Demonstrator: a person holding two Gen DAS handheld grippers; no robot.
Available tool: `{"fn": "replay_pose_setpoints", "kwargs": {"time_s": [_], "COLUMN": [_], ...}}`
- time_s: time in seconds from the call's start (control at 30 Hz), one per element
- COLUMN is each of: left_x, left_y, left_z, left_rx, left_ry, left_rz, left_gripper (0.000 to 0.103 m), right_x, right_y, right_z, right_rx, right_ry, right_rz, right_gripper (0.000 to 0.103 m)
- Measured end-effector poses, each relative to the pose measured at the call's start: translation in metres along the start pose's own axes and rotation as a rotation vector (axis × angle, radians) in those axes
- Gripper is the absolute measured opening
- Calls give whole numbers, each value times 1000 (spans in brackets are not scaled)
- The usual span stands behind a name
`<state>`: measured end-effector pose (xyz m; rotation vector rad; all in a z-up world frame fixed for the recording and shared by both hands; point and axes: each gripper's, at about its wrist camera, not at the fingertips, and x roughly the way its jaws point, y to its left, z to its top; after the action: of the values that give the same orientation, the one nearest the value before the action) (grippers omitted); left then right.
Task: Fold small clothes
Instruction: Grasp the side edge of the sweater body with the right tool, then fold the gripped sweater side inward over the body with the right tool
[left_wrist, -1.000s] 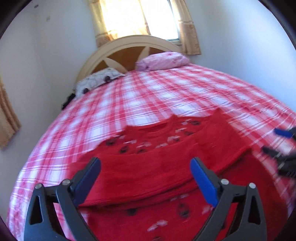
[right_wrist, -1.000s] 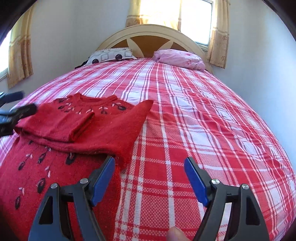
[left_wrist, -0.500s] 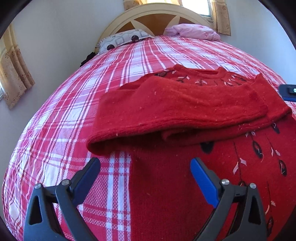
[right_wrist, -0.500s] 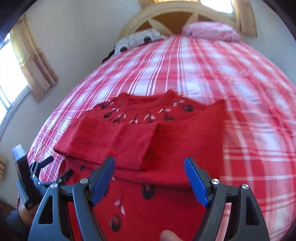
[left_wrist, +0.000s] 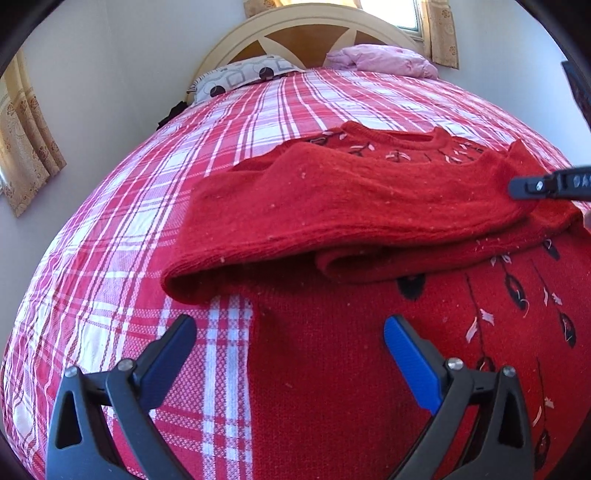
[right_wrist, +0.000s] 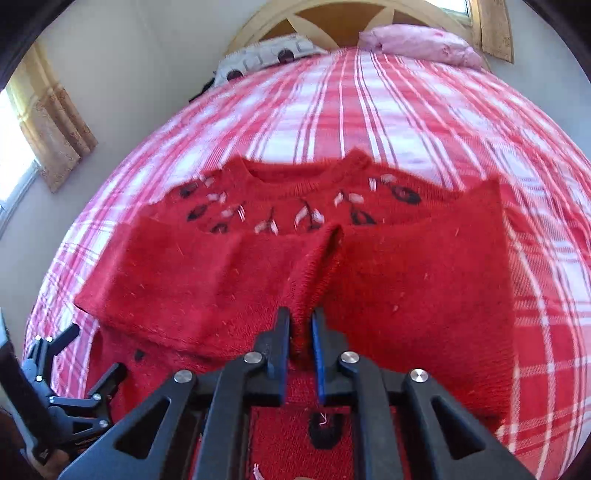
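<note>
A red knit sweater (left_wrist: 369, 332) with black and white leaf motifs lies on the bed, both sleeves folded across its chest (left_wrist: 332, 206). My left gripper (left_wrist: 290, 343) is open and empty, low over the sweater's left edge. My right gripper (right_wrist: 301, 328) is shut on a pinch of the folded sleeve fabric (right_wrist: 314, 266) at the middle of the chest. The sweater fills the right wrist view (right_wrist: 424, 295). The right gripper's tip shows at the right edge of the left wrist view (left_wrist: 546, 184). The left gripper shows at the lower left of the right wrist view (right_wrist: 74, 369).
The bed carries a red and white plaid cover (left_wrist: 129, 221). A patterned pillow (left_wrist: 240, 75) and a pink pillow (left_wrist: 384, 59) lie by the arched headboard (left_wrist: 314, 33). Walls and curtains stand close on the left (left_wrist: 22, 140).
My right gripper has moved in over the folded sleeves and shut on the sleeve fabric. My left gripper has stayed open at the sweater's left side.
</note>
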<state>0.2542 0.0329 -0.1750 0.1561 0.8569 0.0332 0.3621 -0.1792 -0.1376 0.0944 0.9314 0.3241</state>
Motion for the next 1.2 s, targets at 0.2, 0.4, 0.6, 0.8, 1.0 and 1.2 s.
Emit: {"fn": "replay_pose_setpoints", "kwargs": {"time_s": [0.2,0.4,0.6,0.8,1.0,1.2], "left_x": [-4,-3,30,37,36,34], "left_y": [2,-11,-7,45,70,66], "left_z": [2,18,43,34,18,14], "left_rx": [-11,-16,-30,-273,-408,-397], "left_ry": [-8,-36,29,39,55,73], "left_rz": [-7,-116,-24,-19,-24,-16], "left_gripper": [103,103,103,103,103,103], "right_x": [-37,-40,-55,-99,-104,-60], "right_y": [-3,8,43,44,12,-14], "right_z": [18,36,43,49,44,28], "right_rx": [-37,-61,-131,-180,-157,-95], "right_ry": [-107,-109,-156,-264,-271,-90], "right_rz": [-12,10,81,95,33,68], "right_gripper": [9,9,9,8,0,0]}}
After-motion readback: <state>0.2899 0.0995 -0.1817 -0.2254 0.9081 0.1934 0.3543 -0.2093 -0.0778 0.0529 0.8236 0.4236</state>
